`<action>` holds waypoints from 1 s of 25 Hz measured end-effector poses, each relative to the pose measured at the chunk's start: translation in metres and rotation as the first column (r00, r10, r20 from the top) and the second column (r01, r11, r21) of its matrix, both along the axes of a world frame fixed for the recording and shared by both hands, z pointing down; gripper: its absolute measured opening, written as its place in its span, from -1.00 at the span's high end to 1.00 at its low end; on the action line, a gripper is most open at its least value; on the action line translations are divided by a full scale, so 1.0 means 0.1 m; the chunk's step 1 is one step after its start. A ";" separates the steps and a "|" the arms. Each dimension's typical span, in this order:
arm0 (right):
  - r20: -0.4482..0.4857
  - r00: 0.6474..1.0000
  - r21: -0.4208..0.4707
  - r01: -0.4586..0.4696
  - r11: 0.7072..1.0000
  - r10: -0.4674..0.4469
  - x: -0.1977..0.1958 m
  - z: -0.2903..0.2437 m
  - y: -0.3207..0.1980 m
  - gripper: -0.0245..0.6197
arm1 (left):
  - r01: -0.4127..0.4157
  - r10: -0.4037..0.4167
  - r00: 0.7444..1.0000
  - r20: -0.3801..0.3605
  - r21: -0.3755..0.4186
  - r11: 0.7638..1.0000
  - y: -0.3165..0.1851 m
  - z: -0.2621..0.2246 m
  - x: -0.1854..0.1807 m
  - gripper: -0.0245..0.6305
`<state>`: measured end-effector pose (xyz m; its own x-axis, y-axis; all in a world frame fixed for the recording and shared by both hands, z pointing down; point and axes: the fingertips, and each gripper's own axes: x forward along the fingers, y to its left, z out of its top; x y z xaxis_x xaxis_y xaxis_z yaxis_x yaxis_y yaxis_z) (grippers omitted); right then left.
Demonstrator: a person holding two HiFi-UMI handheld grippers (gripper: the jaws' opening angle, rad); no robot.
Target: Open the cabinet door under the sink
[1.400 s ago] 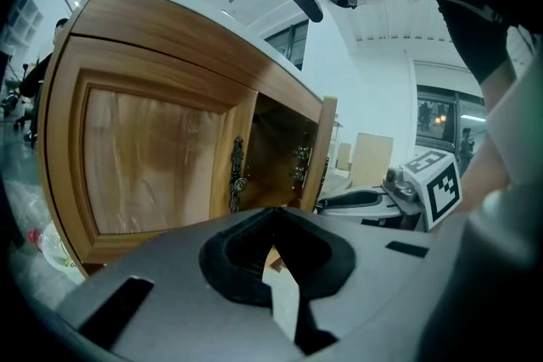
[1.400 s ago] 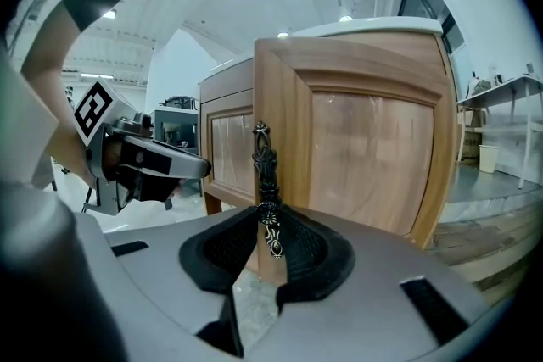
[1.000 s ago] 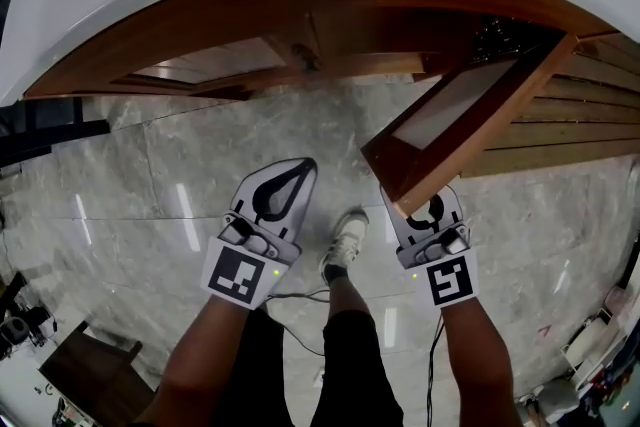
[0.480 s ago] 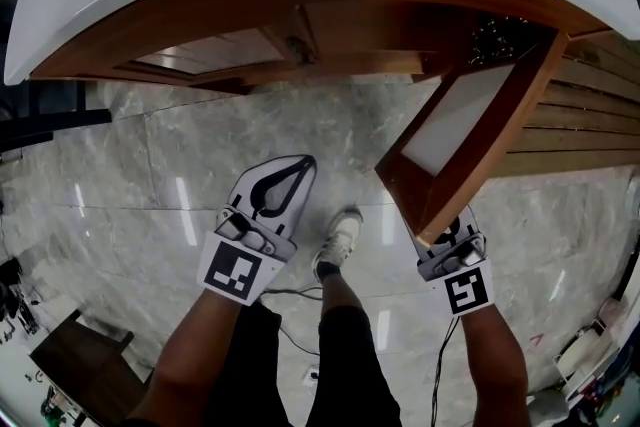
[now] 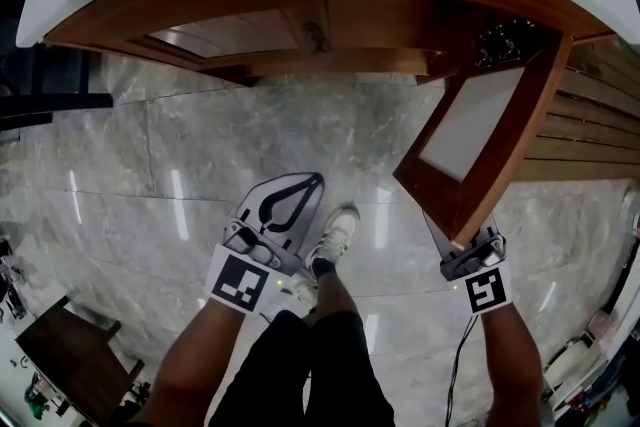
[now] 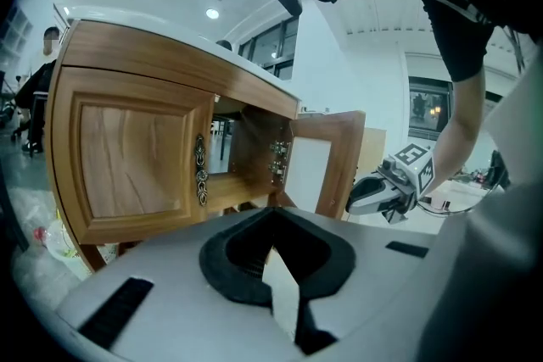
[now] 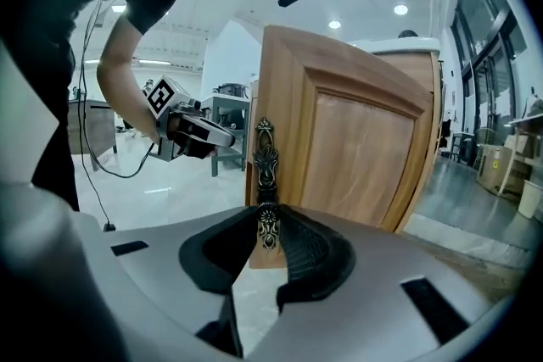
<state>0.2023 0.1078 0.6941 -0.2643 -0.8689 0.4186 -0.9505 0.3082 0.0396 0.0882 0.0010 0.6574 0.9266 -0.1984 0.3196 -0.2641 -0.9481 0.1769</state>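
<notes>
Now, right gripper (image 7: pixel 267 235) clamped on the handle (image 7: pixel 265 150) at the free edge of the cabinet door (image 7: pixel 365 148), left gripper (image 6: pixel 276 267) shut and empty, I should pull along its swing, not twist.

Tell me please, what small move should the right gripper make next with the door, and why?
Probably open its jaws and let go. The right gripper is clamped on the ornate handle, and the cabinet door already stands swung wide, so the opening looks done.
</notes>
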 end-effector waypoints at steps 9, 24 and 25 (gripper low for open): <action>-0.133 0.990 0.030 0.048 0.998 -0.044 0.19 0.01 0.23 0.64 | -0.005 0.006 1.000 -0.027 0.059 0.998 0.33 -0.17 -0.21 0.86; -0.159 0.977 0.015 -0.143 0.990 0.143 0.72 0.02 0.71 0.69 | 0.055 -0.055 0.998 -0.031 -0.005 0.998 1.27 -0.32 -0.50 0.86; -0.177 0.971 -0.006 -0.167 0.986 0.163 0.79 0.06 0.76 0.69 | 0.063 -0.063 0.997 -0.033 -0.009 0.998 1.26 -0.32 -0.47 0.86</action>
